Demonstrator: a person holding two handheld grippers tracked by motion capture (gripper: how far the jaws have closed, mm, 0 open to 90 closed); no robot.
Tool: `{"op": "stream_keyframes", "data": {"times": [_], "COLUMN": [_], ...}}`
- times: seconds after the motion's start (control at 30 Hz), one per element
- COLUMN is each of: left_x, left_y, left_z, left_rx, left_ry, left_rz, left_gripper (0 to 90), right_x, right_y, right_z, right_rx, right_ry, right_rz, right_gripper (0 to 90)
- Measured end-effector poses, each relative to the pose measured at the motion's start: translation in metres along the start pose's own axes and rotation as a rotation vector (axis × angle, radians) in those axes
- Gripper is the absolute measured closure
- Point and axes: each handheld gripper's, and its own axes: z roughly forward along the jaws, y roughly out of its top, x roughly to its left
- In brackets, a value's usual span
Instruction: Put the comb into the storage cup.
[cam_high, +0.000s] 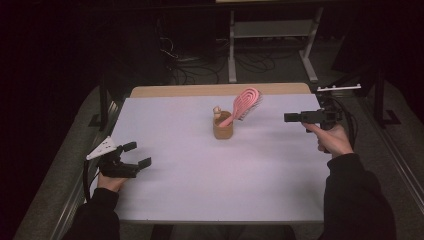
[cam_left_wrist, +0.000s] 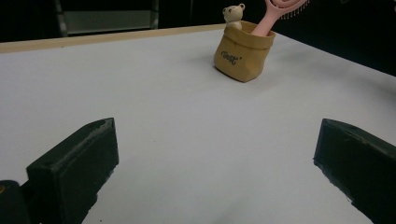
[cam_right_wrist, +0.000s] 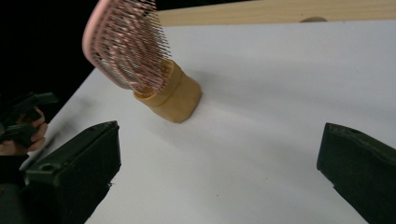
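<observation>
White table (cam_high: 200, 170) in a dark room; brush (cam_high: 243, 105) stands in pouch (cam_high: 223, 128); left gripper view reveals a bear (cam_left_wrist: 233, 14); left gripper (cam_high: 134, 155) and right gripper (cam_high: 290, 118) gape, empty

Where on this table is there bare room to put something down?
Nearly everywhere. The table lies bare between the left gripper and the tan pouch, and between the pouch and the right gripper. The near half is bare too. The one crowded spot is the pouch, where the pink hairbrush leans out.
</observation>
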Motion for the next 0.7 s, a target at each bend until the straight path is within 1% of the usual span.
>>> {"op": "stream_keyframes", "data": {"times": [0.17, 0.3, 0.4, 0.47, 0.57, 0.63, 0.7], "left_x": [0.0, 0.0, -0.001, -0.001, -0.001, 0.0, 0.0], "left_y": [0.0, 0.0, -0.001, -0.001, -0.001, -0.001, -0.002], "left_z": [0.0, 0.0, 0.0, 0.0, -0.001, -0.001, -0.001], "left_rx": [0.0, -0.002, 0.001, 0.001, 0.0, 0.004, 0.006], "left_ry": [-0.001, -0.002, -0.002, -0.002, -0.002, -0.001, 0.001], "left_rz": [0.002, 0.0, 0.002, 0.003, 0.003, 0.003, 0.0], "left_gripper": [0.0, 0.0, 0.0, 0.0, 0.0, 0.0, 0.0], "right_x": [0.005, 0.01, 0.012, 0.012, 0.012, 0.013, 0.013], "right_y": [-0.006, -0.011, -0.017, -0.02, -0.025, -0.028, -0.031], "right_z": [-0.001, -0.001, -0.002, -0.003, -0.005, -0.006, -0.007], "right_rx": [-0.013, -0.007, -0.017, -0.018, -0.027, -0.034, -0.04], "right_ry": [0.01, 0.0, 0.0, -0.009, -0.011, -0.02, -0.02], "right_rz": [-0.025, -0.062, -0.094, -0.108, -0.119, -0.138, -0.15], "right_gripper": [0.0, 0.0, 0.0, 0.0, 0.0, 0.0, 0.0]}}
